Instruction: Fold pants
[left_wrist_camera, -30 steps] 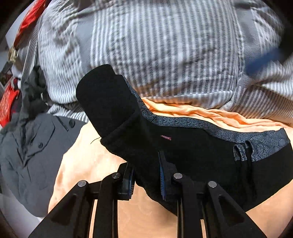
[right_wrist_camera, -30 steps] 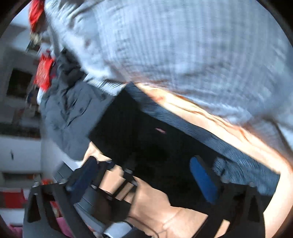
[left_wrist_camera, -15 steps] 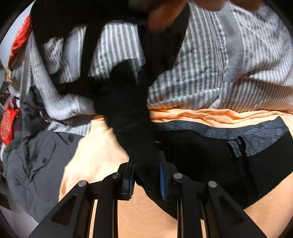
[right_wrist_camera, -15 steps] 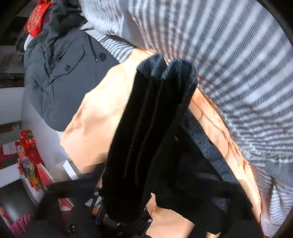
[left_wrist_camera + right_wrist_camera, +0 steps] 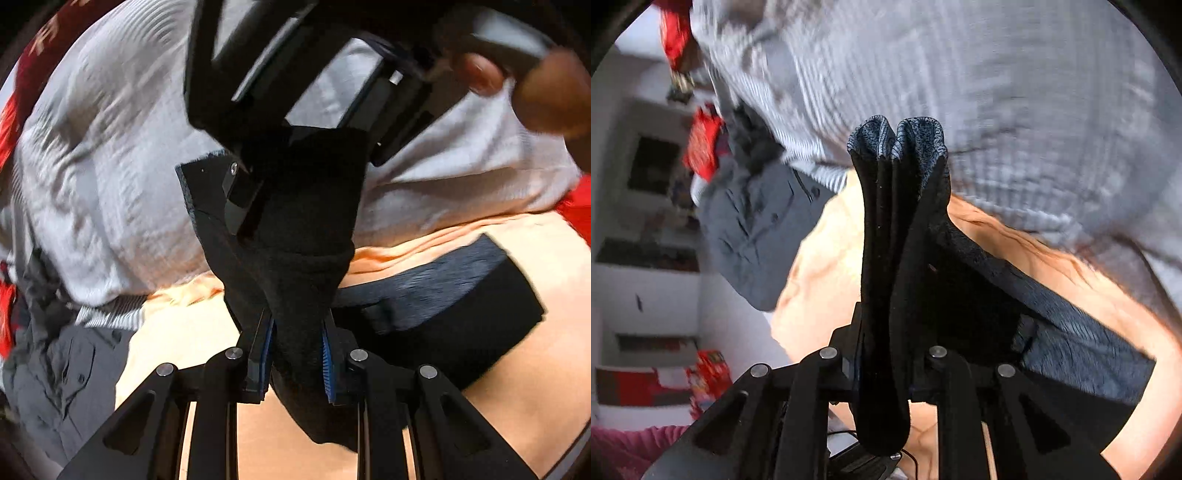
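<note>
The black pants (image 5: 461,314) with a grey speckled waistband (image 5: 424,280) lie partly on an orange sheet (image 5: 184,343). One end is lifted and bunched. My left gripper (image 5: 297,354) is shut on this raised black fabric. Above it, my right gripper (image 5: 306,173) comes down onto the same bunch, with a person's fingers (image 5: 546,92) on its handle. In the right wrist view, the right gripper (image 5: 884,369) has its jaws closing, its pads pressing a thick upright fold of the pants (image 5: 897,240). The waistband (image 5: 1089,339) trails off to the right.
A grey buttoned shirt (image 5: 66,369) (image 5: 757,229) lies at the left edge of the orange sheet (image 5: 820,277). Grey-and-white striped cloth (image 5: 110,184) (image 5: 997,129) is heaped behind the pants. Red items (image 5: 701,147) and shelves stand further left.
The left gripper has lifted its bunch of pants. The right gripper, wide open a second ago, came onto the raised fold and closed on it.
</note>
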